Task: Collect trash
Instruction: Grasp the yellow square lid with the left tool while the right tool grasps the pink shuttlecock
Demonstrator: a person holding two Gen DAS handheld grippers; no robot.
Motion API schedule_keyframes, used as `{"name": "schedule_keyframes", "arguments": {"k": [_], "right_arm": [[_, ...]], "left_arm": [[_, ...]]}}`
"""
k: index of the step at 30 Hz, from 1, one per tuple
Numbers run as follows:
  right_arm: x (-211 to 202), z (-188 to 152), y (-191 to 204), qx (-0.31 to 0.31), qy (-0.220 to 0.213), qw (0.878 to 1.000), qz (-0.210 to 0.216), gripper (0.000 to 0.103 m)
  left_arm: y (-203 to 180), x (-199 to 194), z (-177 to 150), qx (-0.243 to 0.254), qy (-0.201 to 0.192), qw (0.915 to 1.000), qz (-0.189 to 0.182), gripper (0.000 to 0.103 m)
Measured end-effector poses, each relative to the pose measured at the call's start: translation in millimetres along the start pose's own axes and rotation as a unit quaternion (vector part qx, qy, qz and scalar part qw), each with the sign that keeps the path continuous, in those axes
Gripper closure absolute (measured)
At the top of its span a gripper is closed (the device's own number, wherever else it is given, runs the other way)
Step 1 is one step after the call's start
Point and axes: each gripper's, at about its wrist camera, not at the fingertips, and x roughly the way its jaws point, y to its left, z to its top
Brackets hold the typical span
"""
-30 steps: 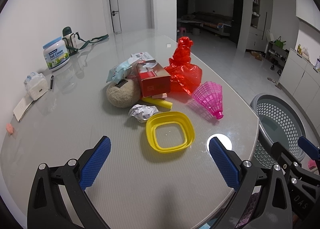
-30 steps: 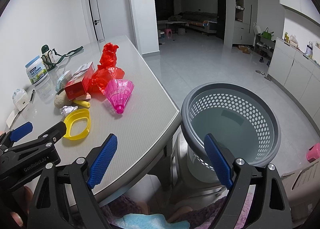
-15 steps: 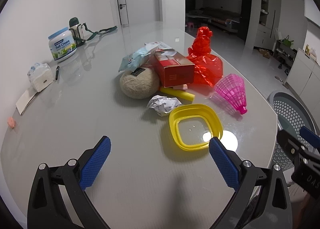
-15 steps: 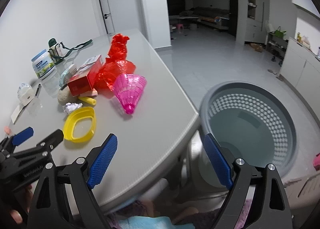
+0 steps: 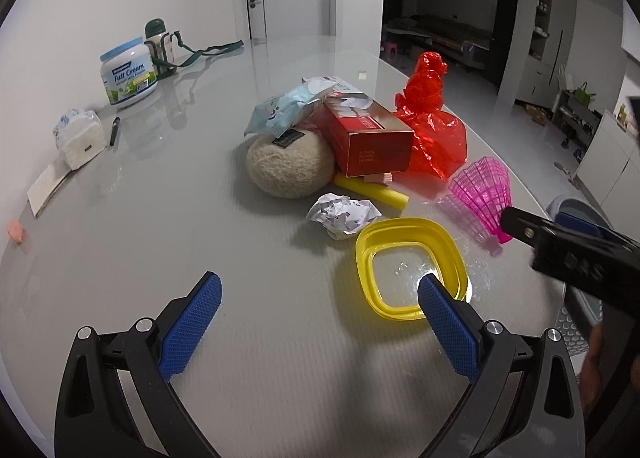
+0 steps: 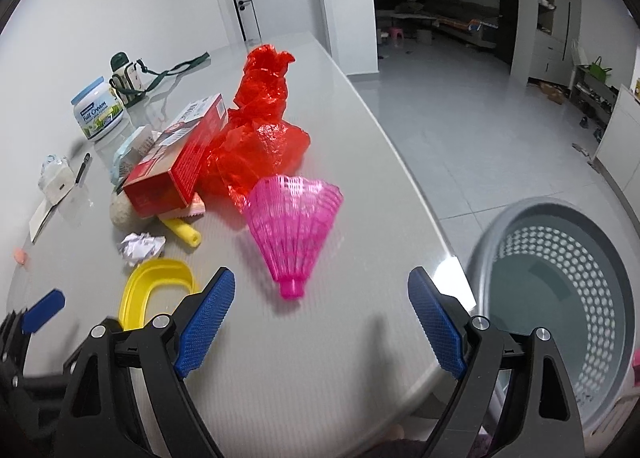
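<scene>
Glossy pale-grey worktop (image 5: 168,242); translucent red plastic bag (image 6: 256,130); ribbed pink plastic shuttlecock (image 6: 294,214); yellow square plastic rim (image 5: 408,264); red cardboard box (image 5: 368,134); perforated grey laundry basket (image 6: 560,278) (dotted holes); beige fuzzy ball (image 5: 290,166).

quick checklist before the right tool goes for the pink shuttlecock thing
1. Right tool open wide enough: ok, both blue pads are spread apart with nothing between them.
2. Pink shuttlecock free to lift: ok, it lies on its side on the table with nothing on top of it; whether its wide end touches the red plastic bag behind it, cannot tell.
3. Tool lined up: ok, the narrow cap end points roughly toward the gap between the pads.
4. Left tool out of the way: ok, open over the yellow lid, off to the side.
5. Grey basket ready for the drop: ok, it stands beside the table edge, open, and looks empty.
</scene>
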Motion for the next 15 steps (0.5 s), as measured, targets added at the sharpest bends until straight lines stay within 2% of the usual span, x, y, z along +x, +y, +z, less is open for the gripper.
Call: {"name": "schedule_keyframes", "arguments": {"k": [5, 11, 12, 13, 15], "right_arm": [[18, 10, 4, -0.013, 0.016, 1.000, -0.005, 0.019], [33, 14, 7, -0.019, 0.025, 0.999, -0.008, 0.020], [33, 14, 8, -0.022, 0.025, 0.999, -0.008, 0.024], [34, 14, 8, -0.025, 0.025, 0.999, -0.007, 0.032], [36, 16, 12, -0.030, 0.025, 0.999, -0.009, 0.037]], "left_arm": [[0, 3, 1, -0.003, 0.007, 1.0000, -0.006, 0.006], [-5, 12, -1, -0.004, 0.034, 0.9993, -0.016, 0.006], [-5, 12, -1, -0.004, 0.035, 0.9992, -0.017, 0.006], [-5, 12, -2, -0.005, 0.035, 0.9992, -0.017, 0.006], [-6, 10, -2, -0.009, 0.032, 0.9992, -0.020, 0.006]]}}
